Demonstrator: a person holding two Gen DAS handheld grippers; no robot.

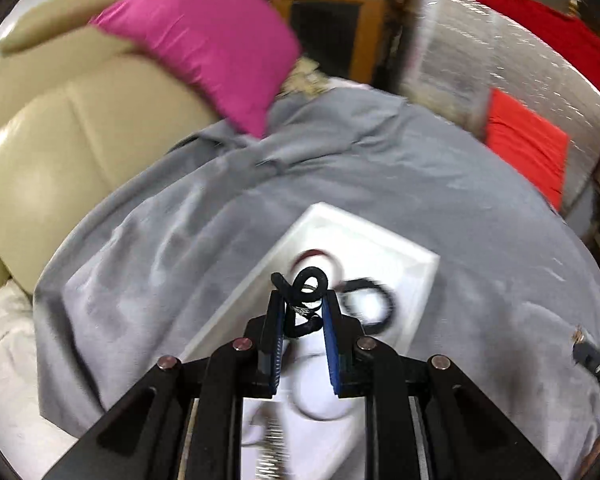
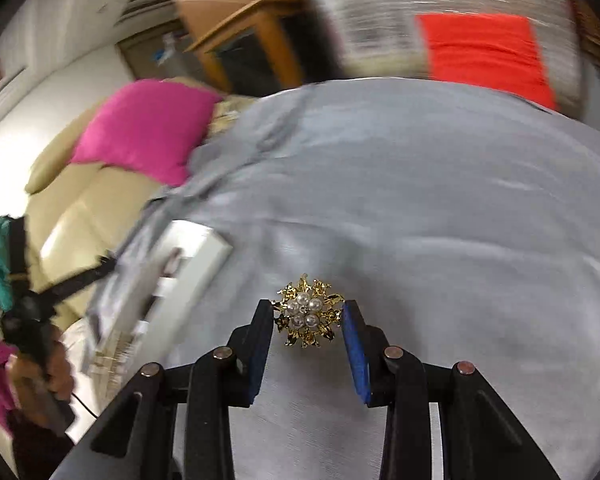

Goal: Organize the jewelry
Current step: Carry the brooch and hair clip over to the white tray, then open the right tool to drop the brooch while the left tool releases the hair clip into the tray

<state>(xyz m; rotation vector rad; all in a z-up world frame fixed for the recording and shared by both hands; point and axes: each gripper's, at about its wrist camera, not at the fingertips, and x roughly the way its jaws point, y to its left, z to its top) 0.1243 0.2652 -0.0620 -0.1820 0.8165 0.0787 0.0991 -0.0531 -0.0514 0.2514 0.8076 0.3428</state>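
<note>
the left gripper [image 1: 303, 300] points steeply downward, blue pads nearly together, clamped on something black pinched at twelve o'clock. the right gripper [image 2: 309, 312] tilts downward too, jaws part closed, pads pressing a small piece.

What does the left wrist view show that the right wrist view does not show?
Only the left wrist view shows the left claw shut on a black cord, and black rings lying in the white tray.

Only the right wrist view shows the right claw shut on a gold brooch with pearls, and a hand at the left edge.

Both show the grey cloth, the pink cushion, the beige sofa and the tray.
</note>
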